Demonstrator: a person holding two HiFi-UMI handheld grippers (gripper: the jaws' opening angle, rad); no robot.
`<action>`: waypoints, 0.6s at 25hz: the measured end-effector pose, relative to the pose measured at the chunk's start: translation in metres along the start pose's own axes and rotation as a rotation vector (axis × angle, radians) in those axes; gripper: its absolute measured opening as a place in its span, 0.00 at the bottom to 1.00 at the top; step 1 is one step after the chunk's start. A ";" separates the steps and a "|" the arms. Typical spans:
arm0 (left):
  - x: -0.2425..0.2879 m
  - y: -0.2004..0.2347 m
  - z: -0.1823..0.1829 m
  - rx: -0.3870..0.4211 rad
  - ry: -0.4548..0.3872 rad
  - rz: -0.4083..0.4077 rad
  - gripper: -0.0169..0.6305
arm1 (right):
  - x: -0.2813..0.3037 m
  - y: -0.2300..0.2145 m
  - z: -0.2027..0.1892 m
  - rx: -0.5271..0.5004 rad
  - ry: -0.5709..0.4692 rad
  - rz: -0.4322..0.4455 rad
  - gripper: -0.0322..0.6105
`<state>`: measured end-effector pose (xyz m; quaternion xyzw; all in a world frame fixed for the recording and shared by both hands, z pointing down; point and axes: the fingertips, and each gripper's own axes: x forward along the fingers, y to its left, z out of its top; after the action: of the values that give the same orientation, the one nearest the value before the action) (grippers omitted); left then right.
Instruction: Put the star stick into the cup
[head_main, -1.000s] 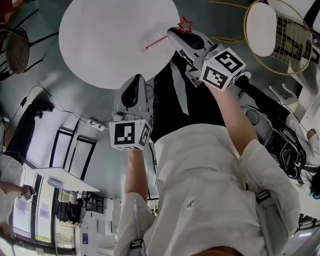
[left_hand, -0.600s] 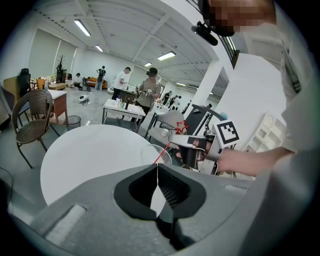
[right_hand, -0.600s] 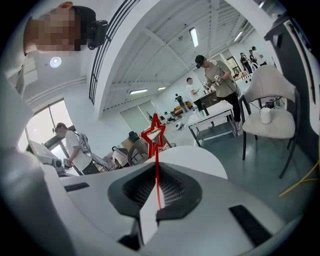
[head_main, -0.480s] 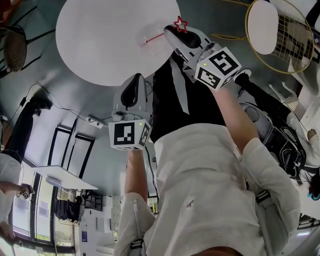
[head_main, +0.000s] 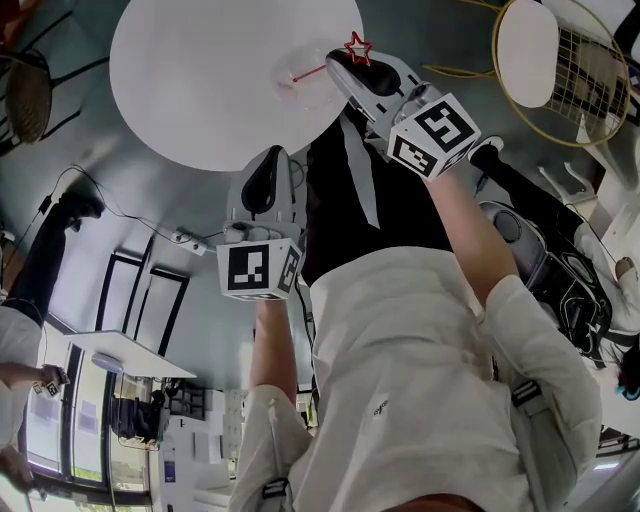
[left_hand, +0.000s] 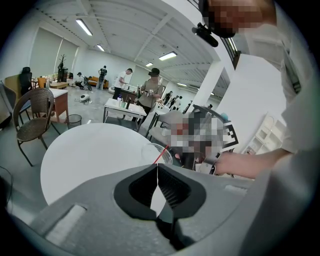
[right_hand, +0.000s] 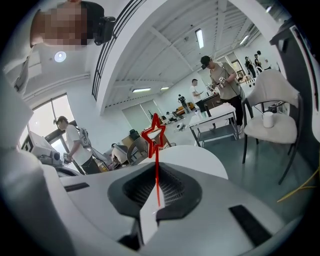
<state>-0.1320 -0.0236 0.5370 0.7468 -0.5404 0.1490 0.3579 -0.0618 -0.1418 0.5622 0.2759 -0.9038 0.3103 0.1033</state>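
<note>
My right gripper (head_main: 342, 62) is shut on the thin red star stick (head_main: 358, 48). The star (right_hand: 154, 134) stands above the jaws and the shaft runs between the pads. The stick's other end slants down to the clear cup (head_main: 298, 74), which stands near the edge of the round white table (head_main: 200, 80). In the left gripper view the red shaft (left_hand: 161, 154) meets the rim of the cup (left_hand: 156, 153); whether its tip is inside I cannot tell. My left gripper (head_main: 268, 178) hangs back from the table, shut and empty (left_hand: 157, 169).
A gold wire chair with a white seat (head_main: 545, 50) stands right of the table, and a wicker chair (head_main: 30, 100) stands at its left. Cables lie on the floor (head_main: 150, 235). Several people stand at tables far behind (left_hand: 152, 92).
My right gripper has shifted a little to the left with the stick, which brings the stick's lower end over the cup. The left gripper has stayed still.
</note>
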 end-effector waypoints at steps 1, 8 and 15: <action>0.000 0.000 0.000 0.000 -0.001 0.000 0.05 | 0.000 0.000 -0.001 0.001 0.002 0.000 0.09; -0.001 0.004 0.002 0.000 -0.003 -0.001 0.04 | 0.003 0.003 -0.003 -0.008 0.016 0.005 0.10; -0.002 0.007 0.002 -0.002 -0.006 0.002 0.04 | 0.004 0.003 -0.004 -0.007 0.019 0.014 0.15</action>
<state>-0.1393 -0.0242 0.5370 0.7464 -0.5423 0.1466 0.3569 -0.0665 -0.1394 0.5648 0.2663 -0.9058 0.3104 0.1109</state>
